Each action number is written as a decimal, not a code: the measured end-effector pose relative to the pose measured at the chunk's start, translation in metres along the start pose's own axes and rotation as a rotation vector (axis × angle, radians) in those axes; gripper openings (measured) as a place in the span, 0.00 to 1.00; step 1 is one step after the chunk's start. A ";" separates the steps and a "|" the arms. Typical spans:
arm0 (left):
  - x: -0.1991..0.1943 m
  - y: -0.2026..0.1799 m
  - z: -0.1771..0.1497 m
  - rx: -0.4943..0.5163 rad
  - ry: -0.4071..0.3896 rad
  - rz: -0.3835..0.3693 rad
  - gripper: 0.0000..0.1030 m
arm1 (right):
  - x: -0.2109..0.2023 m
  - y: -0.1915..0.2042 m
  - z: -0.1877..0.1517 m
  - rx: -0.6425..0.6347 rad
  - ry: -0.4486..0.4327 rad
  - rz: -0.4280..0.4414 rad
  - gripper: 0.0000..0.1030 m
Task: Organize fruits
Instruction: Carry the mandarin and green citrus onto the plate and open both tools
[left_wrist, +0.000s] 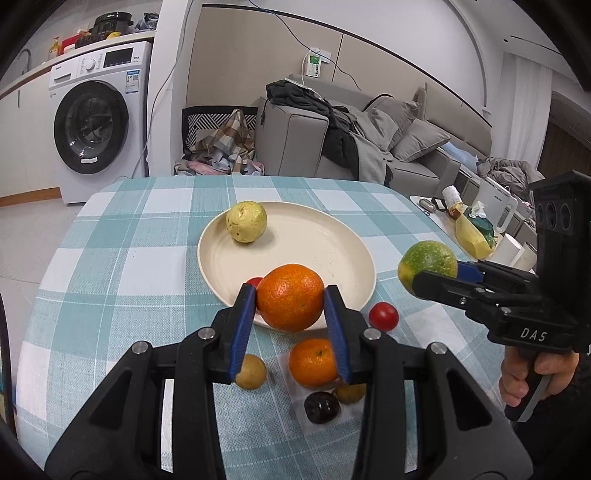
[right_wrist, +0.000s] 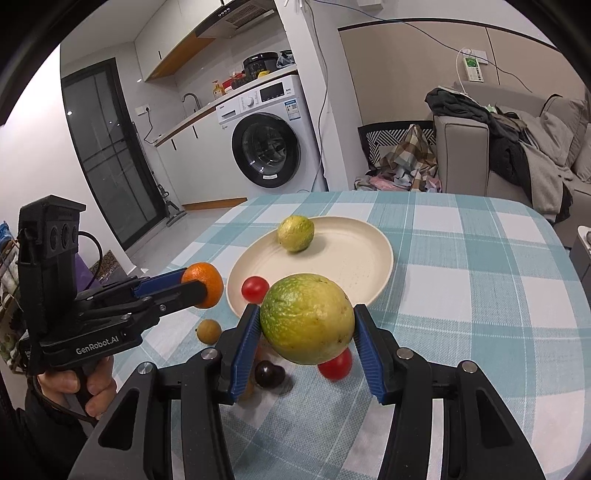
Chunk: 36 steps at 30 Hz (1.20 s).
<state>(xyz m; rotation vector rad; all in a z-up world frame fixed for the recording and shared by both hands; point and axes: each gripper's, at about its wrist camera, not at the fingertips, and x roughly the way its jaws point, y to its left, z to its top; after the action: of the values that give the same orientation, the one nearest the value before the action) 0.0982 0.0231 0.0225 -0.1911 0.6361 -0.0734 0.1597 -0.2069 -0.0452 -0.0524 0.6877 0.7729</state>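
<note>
Where legible: "DAS" on right gripper

The left gripper is black with blue pads, and between them sits a bright orange. The right gripper shares that black-and-blue scheme, its pads flanking a guava mottled green fading to yellow (greener on its left side). Ahead of both tools, the plate is cream and carries a pale yellow fruit with brownish specks. Below the left gripper lie a second orange mandarin, a red tomato, a tan-brown longan and a dark purple, nearly black fruit. The tablecloth is a teal-and-white check.
</note>
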 end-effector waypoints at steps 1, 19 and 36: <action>0.002 0.001 0.001 -0.004 0.001 0.003 0.34 | 0.001 -0.001 0.002 -0.001 0.001 -0.001 0.50; 0.059 -0.002 0.014 0.014 0.040 0.022 0.34 | 0.038 -0.020 0.021 0.039 0.028 -0.018 0.50; 0.098 -0.006 0.021 0.042 0.068 0.024 0.34 | 0.077 -0.034 0.025 0.041 0.069 -0.061 0.50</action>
<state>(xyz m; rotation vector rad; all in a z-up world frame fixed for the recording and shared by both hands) 0.1893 0.0084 -0.0169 -0.1407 0.7036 -0.0700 0.2350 -0.1761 -0.0771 -0.0622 0.7644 0.7009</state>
